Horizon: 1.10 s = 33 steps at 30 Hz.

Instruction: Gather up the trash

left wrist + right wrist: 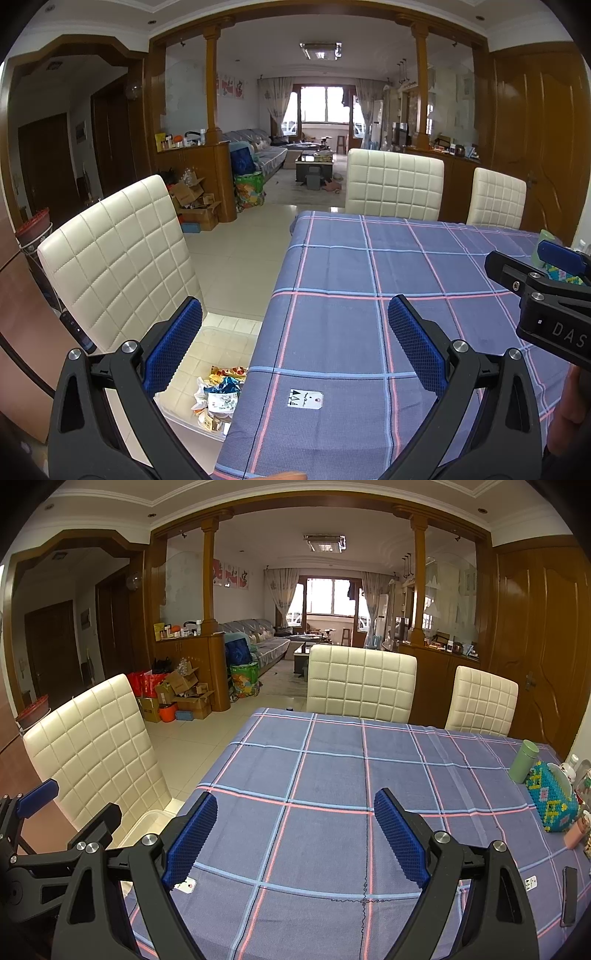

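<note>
Apparently near the end: find the trash [218, 395], crumpled wrappers, already piled in the clear box [236, 326] down between the chair [118, 258] and the surface [406, 277]. Note the left tool [295, 304] and the right tool [295, 796], both spread wide and holding nothing. Look slowly over the checked cloth for leftover scraps; probably leave alone the white tag [304, 398], the green cup [522, 760] and the beaded box [552, 801].

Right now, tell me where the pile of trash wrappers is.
In the left wrist view, the trash wrappers lie low and left of centre in a clear bin on the floor, between the nearest white chair and the table edge.
</note>
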Each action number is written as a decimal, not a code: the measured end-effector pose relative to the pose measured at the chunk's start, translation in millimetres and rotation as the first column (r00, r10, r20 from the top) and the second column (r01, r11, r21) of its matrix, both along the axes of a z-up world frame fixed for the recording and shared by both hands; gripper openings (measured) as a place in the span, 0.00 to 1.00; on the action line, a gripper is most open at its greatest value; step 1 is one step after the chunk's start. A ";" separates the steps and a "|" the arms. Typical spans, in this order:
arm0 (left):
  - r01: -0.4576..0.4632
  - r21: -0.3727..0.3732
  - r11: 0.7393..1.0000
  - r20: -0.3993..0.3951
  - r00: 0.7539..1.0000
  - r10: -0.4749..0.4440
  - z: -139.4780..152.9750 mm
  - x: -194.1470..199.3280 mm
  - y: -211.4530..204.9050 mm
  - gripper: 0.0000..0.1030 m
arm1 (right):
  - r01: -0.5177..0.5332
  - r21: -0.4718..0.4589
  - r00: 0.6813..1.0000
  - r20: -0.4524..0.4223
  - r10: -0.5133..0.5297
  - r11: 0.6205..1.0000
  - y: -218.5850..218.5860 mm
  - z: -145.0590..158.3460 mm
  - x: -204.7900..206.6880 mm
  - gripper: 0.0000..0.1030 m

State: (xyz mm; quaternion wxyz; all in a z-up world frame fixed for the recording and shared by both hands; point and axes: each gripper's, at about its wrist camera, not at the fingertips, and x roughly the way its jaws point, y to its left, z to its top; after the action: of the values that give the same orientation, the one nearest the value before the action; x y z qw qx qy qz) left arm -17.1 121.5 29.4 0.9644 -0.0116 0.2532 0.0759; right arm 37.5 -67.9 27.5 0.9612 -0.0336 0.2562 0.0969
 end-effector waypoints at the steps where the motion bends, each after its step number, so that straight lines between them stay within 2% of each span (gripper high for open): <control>1: 0.001 0.001 1.000 0.001 1.000 -0.001 -0.2 -0.2 -0.2 0.96 | 0.000 0.000 1.000 0.000 0.000 1.000 0.9 -0.9 -0.4 0.82; 33: 0.007 -0.005 1.000 -0.008 1.000 -0.007 -1.6 0.9 0.1 0.96 | 0.001 0.000 1.000 -0.002 -0.001 1.000 1.3 -1.7 -2.0 0.82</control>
State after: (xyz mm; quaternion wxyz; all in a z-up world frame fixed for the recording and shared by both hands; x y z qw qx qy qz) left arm -16.2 121.6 27.9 0.9636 -0.0127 0.2572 0.0721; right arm 35.5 -66.6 25.8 0.9609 -0.0336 0.2574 0.0966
